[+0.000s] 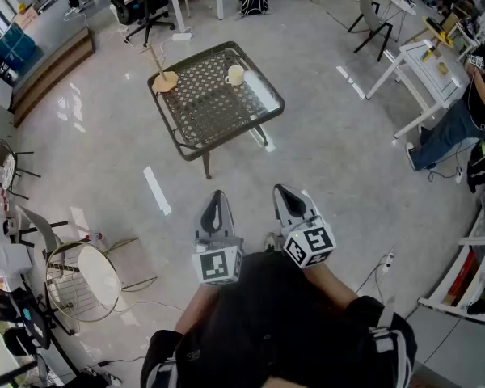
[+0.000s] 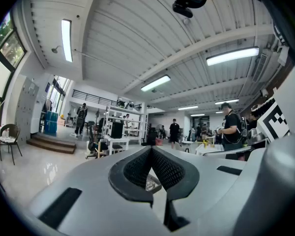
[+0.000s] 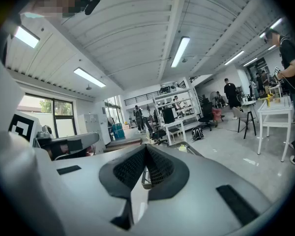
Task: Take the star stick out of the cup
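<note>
A low mesh-topped table (image 1: pixel 196 128) stands on the floor well ahead of me. On its left corner sits a tan round holder (image 1: pixel 165 81) with a thin stick (image 1: pixel 154 61) rising from it. A pale cup (image 1: pixel 235 74) stands near the table's far side. Whether the stick carries a star is too small to tell. My left gripper (image 1: pixel 218 196) and right gripper (image 1: pixel 282 191) are held side by side close to my body, far short of the table. Both are shut with nothing between the jaws, as the left gripper (image 2: pixel 151 149) and the right gripper (image 3: pixel 146 146) show in their own views.
White tape strips (image 1: pixel 156 189) mark the floor between me and the table. A round wire chair (image 1: pixel 82 280) stands at my left. White tables (image 1: pixel 424 65) and a seated person (image 1: pixel 461 120) are at the right. Office chairs (image 1: pixel 145 10) and a backpack (image 1: pixel 253 0) lie beyond the table.
</note>
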The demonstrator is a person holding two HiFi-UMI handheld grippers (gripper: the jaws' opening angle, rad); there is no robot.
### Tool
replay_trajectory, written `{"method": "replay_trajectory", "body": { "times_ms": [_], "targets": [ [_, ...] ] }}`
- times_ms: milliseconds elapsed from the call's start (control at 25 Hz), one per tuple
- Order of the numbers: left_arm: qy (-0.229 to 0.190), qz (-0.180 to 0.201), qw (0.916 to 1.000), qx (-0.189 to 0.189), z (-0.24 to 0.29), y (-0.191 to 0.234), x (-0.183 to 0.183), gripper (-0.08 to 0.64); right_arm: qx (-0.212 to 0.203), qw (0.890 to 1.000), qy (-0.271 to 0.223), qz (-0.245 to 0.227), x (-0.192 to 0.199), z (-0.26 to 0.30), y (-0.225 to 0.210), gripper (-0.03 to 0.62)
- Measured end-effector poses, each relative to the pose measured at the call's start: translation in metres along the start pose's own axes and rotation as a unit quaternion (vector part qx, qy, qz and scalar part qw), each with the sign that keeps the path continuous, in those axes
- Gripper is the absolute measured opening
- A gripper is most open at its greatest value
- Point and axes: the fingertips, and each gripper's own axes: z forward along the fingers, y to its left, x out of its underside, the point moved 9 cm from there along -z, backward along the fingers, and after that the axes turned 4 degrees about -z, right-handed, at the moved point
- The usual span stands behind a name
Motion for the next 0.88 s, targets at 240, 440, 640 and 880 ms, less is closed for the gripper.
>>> {"method": "replay_trajectory", "body": {
  "times_ms": [240,440,640,880],
  "targets": [
    [-0.003,0.001,1.0,-0.003,0.003,-0.002,-0.005,0.015,-0.001,1.0,-0.002,0.001,0.0,0.001,-0.002,0.011],
    [0.002,0.014,0.9999,0.002,0.008,-0.005,-0.002,0.015,0.001,1.0,-0.005,0.002,-0.001,0.001,-0.009,0.01],
    [-0.001,0.002,1.0,-0.002,0.012,-0.017,-0.005,0.015,-0.01,1.0,-0.013,0.012,-0.003,-0.004,-0.016,0.01],
    [0.002,0.015,0.9999,-0.003,0.018,-0.031,0.0,0.015,-0.019,1.0,-0.015,0.02,-0.004,-0.008,-0.033,0.01]
  ]
}}
